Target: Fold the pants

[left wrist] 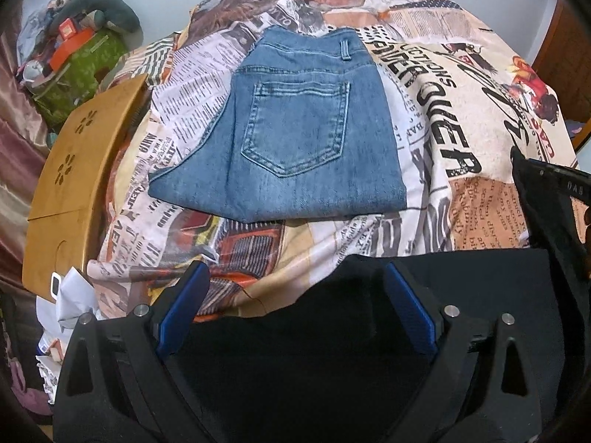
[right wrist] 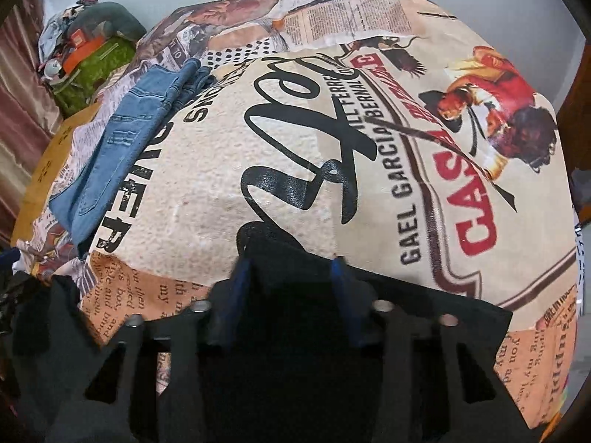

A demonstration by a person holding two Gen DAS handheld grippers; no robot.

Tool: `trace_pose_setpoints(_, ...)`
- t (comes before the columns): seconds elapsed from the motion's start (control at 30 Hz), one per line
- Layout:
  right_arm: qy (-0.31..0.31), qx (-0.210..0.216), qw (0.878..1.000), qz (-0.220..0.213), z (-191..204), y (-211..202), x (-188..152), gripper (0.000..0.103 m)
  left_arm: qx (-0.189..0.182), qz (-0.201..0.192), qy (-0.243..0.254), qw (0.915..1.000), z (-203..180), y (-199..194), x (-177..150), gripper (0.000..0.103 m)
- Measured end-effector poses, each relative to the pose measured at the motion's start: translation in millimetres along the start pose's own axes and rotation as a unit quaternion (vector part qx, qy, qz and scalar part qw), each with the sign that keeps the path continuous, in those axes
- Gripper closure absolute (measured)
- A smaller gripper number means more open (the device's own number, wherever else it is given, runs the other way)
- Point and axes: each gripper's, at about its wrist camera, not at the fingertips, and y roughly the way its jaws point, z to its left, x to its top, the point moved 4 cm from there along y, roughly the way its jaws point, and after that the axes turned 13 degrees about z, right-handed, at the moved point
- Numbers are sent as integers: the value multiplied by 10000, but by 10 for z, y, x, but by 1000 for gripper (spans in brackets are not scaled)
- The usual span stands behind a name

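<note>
Black pants (left wrist: 461, 277) lie along the near edge of the bed. My left gripper (left wrist: 297, 299) is open wide above them, its blue pads (left wrist: 184, 302) standing either side of the cloth without pressing it. The right gripper's black body (left wrist: 543, 192) shows at the right edge of the left wrist view. In the right wrist view my right gripper (right wrist: 291, 280) has its blue pads (right wrist: 343, 288) close together, with a bunched ridge of the black pants (right wrist: 424, 313) caught between them. The picture is blurred there.
Folded blue jeans (left wrist: 295, 140) (right wrist: 122, 147) rest further back on the newspaper-print bedsheet (left wrist: 461, 92) (right wrist: 295, 147). A wooden lap table (left wrist: 74, 170) lies at the bed's left side, with crumpled papers (left wrist: 70, 295) below it. A heap of bags and clothes (left wrist: 74, 55) sits by the wall.
</note>
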Motion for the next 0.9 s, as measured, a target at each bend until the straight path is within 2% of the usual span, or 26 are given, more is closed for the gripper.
trace_pose_setpoints(0.03,62,55,10000,45,-24,-4,5,97,-3,7,10,10000,-14,-4,-10,7)
trace_pose_setpoints(0.17,40,57,10000,2,-40,-82,-37,100,-45,-12,126,9999,-101,-84,-91,7)
trace_pose_setpoints(0.3,-96,69,9999,-117,8,-220,-111,100,20,-66,296,9995,-185,-184,-184,7)
trace_pose_setpoints(0.37,-171,6,9999,-22,55,-239,-115,98,34,-101,336,9994,-210,-224,-215,7)
trace_pose_setpoints(0.4,-207,-22,9998,59,86,-236,-118,90,30,-118,349,9993,-218,-245,-233,7)
trace_pose_setpoints(0.5,-301,-98,9995,3,148,-207,-70,50,-24,-114,362,9993,-232,-263,-250,7)
trace_pose_setpoints(0.53,-329,-180,9993,-71,159,-189,-44,49,-35,-101,363,9993,-235,-255,-250,7)
trace_pose_setpoints(0.67,-230,-296,9991,174,130,50,25,49,-42,-1,341,9994,-226,-173,-227,7)
trace_pose_setpoints(0.77,-261,-437,9986,140,118,121,36,51,-69,43,302,9995,-207,-121,-217,7)
trace_pose_setpoints(0.87,-212,-496,9985,44,69,116,48,68,-114,131,270,9995,-212,-48,-213,7)
trace_pose_setpoints(0.9,-145,-526,9985,20,22,112,47,80,-115,156,271,9994,-217,-29,-213,7)
